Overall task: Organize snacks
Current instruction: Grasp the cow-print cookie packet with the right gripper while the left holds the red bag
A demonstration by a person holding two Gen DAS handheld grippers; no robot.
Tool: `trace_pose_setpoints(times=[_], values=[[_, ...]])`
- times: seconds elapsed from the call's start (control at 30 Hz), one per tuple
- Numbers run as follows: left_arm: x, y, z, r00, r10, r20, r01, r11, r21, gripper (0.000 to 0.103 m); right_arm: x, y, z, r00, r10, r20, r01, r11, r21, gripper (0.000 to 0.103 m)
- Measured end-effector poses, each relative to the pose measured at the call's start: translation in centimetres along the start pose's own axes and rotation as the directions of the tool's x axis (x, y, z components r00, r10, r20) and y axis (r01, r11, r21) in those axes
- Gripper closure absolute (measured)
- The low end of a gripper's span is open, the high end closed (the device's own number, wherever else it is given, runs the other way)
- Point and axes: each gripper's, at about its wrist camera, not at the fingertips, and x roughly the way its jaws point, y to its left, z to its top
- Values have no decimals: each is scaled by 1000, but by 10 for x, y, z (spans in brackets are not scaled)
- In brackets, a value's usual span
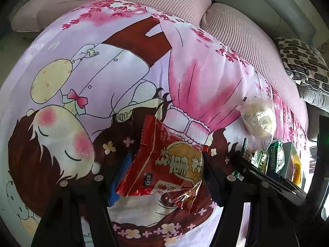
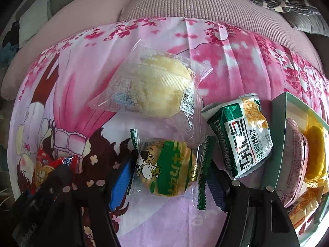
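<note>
A printed cloth (image 1: 115,65) covers the work surface in front of a pink sofa (image 1: 127,4).

Left gripper (image 1: 164,170): it points steeply down at a red packet (image 1: 166,164). The packet lies between the two jaws, which stand apart. The jaw on the right of the left wrist view meets the packet's edge; whether the pads press on it cannot be told.

Right gripper (image 2: 166,177): it points steeply down over a cow-print biscuit (image 2: 166,168) in a clear wrapper with green crimped ends. The jaws stand apart on either side of the wrapper. A firm clamp cannot be confirmed.

Loose items on the cloth:
- A clear-wrapped bun (image 2: 156,88) lies beyond the biscuit, its wrapper overlapping the biscuit's.
- A green-and-white packet (image 2: 242,135) lies tilted, just beside the box.

Container: a pale green box (image 2: 281,148) stands open at the right edge of the cloth. Inside it are:
- a pink-wrapped snack (image 2: 296,154) against the near wall;
- a yellow pastry (image 2: 316,158) behind it;
- an orange packet (image 2: 306,205) toward the near corner.

A patterned cushion (image 1: 304,63) rests on the sofa, well apart from the snacks.
</note>
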Motion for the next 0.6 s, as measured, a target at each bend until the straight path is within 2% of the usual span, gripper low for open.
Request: trace_pose_setpoints(times=[0.03,0.23,0.33,0.4,0.6], values=[[0,-2,0,1000,0,2,0,1000,5,34,-1,0,-1,1000,12,-3,-13,999,-49,31],[1,-5,0,1000,16,8,-16,1000,20,34,-4,2,-15,999,15,35,-11,995,-97,33],[5,-10,4,1000,25,13,-25,999,20,36,-6,1,-23,998,10,63,-4,994,-105,37],[4,-10,3,999,42,16,-43,999,19,41,-8,-1,-30,997,12,82,-4,994,-105,40],[2,-17,-3,998,57,21,-57,998,31,44,-15,-11,-50,993,27,113,-17,996,-85,45]])
